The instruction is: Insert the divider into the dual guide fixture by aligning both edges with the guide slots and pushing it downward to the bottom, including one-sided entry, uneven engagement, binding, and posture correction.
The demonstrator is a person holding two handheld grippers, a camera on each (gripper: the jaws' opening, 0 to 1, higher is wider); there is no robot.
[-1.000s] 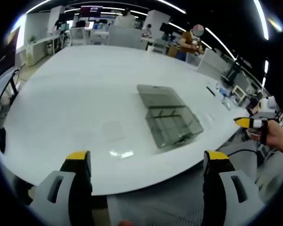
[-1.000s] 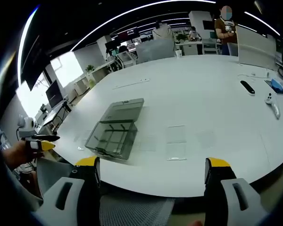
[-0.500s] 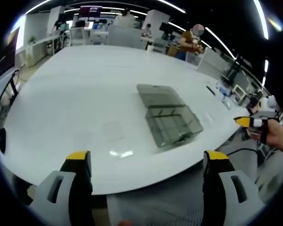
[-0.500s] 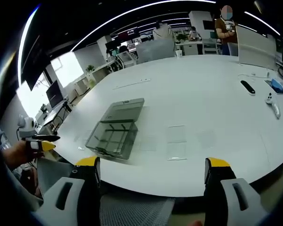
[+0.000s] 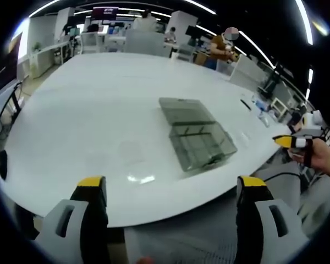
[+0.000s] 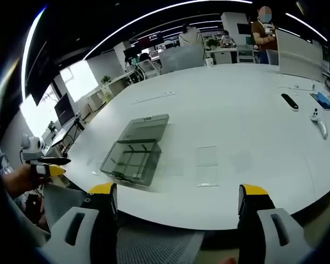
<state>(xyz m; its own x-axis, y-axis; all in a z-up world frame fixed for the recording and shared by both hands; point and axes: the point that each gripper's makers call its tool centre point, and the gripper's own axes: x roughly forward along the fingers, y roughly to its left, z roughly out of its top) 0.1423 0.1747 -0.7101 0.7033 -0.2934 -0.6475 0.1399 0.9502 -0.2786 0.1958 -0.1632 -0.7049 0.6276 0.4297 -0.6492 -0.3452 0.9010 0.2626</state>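
A smoky clear box, the guide fixture (image 5: 201, 146), stands on the white table (image 5: 88, 99) with its lid (image 5: 184, 111) folded back flat. In the right gripper view the same fixture (image 6: 131, 160) sits left of centre. Clear flat divider sheets (image 6: 207, 156) lie on the table to its right, and a faint one (image 5: 131, 148) shows in the left gripper view. My left gripper (image 5: 171, 184) hangs open over the near table edge, holding nothing. Likewise open and holding nothing, my right gripper (image 6: 177, 192) is short of the table edge. Each gripper appears in the other's view, held by a hand (image 5: 325, 159).
A dark remote (image 6: 289, 101) and a white controller (image 6: 318, 124) lie far right on the table. Office desks, chairs and standing people (image 5: 220, 49) are beyond the far edge. A chair (image 5: 5, 110) stands by the table's left side.
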